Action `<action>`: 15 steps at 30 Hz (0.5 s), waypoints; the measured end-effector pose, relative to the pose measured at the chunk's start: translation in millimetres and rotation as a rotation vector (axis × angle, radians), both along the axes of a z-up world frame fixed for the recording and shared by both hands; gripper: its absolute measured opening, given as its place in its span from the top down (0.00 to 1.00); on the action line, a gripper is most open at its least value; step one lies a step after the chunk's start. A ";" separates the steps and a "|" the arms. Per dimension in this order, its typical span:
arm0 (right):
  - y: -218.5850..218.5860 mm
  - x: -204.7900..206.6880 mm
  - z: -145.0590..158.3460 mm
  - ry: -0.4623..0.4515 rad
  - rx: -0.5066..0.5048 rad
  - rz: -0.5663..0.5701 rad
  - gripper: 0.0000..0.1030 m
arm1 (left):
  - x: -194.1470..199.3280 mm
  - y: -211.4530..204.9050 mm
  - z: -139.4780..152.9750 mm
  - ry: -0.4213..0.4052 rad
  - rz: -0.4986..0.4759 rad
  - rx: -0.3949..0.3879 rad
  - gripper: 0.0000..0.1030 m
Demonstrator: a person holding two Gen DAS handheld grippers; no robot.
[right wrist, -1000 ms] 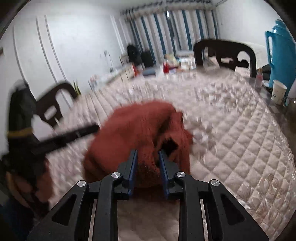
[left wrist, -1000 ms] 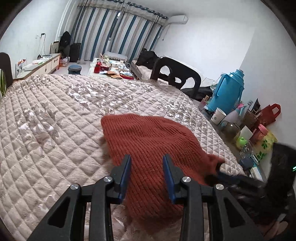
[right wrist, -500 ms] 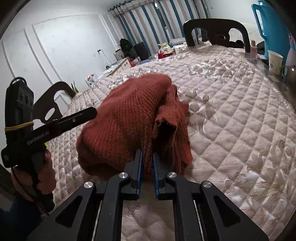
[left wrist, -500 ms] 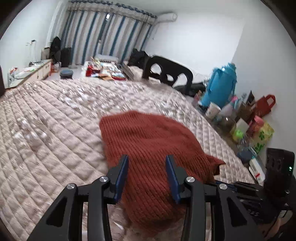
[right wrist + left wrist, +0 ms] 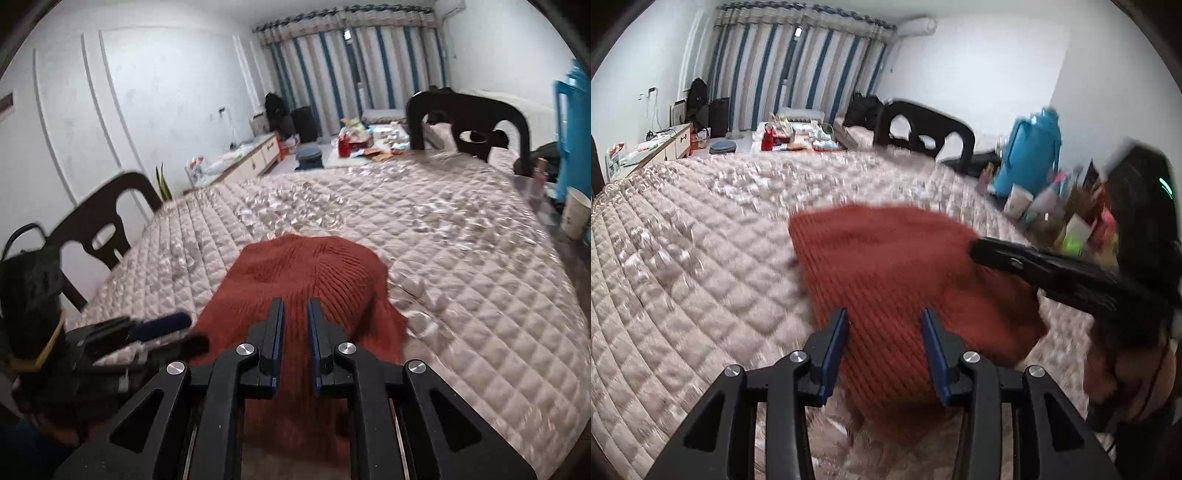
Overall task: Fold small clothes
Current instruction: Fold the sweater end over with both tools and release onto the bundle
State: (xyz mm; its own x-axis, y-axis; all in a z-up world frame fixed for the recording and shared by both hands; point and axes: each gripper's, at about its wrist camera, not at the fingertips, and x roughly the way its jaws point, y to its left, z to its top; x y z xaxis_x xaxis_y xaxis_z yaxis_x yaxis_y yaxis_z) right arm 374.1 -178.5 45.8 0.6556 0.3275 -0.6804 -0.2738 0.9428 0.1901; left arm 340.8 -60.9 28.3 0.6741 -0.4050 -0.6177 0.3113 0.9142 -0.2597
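The bench (image 5: 461,266) is the largest thing here, covered by a pale pink quilted cloth (image 5: 683,280), satiny and stitched in diamonds, with dark chairs at its far and side edges. On the near middle of that cover lies the task's thing, a rust-red knitted garment (image 5: 886,266), thick and ribbed, its rows fanning out from a rounded hump in the right wrist view (image 5: 310,269). It looks doubled over into a compact, roughly rounded bundle with soft, uneven edges rather than a flat rectangle, so I judge the folding partly done: at least one fold is in, and squaring and pressing flat remain.

The left gripper (image 5: 884,332) hovers over the near part of the knit with its blue-lined jaws wide apart, holding nothing. The right gripper (image 5: 295,317) has its jaws drawn close with a narrow gap; the knit shows through that gap, but whether any cloth is pinched I cannot tell.

Small clutter stands at the bench's right edge: a blue thermos jug (image 5: 1030,155) and a paper cup (image 5: 576,218).
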 end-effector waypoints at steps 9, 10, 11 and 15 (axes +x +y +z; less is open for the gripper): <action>-27.1 -4.0 -30.2 0.042 0.047 -0.049 0.92 | 2.3 10.6 8.3 -0.004 -0.011 -0.016 0.53; -29.0 -3.8 -25.7 0.044 0.061 -0.057 0.91 | 5.7 11.6 12.6 -0.016 -0.001 -0.012 0.53; -28.8 -3.3 -18.6 0.029 0.062 -0.065 0.90 | 10.4 12.5 16.1 -0.022 0.004 -0.010 0.53; -18.3 10.6 4.8 -0.034 0.032 -0.067 0.89 | 42.6 10.3 28.4 -0.022 0.019 -0.025 0.53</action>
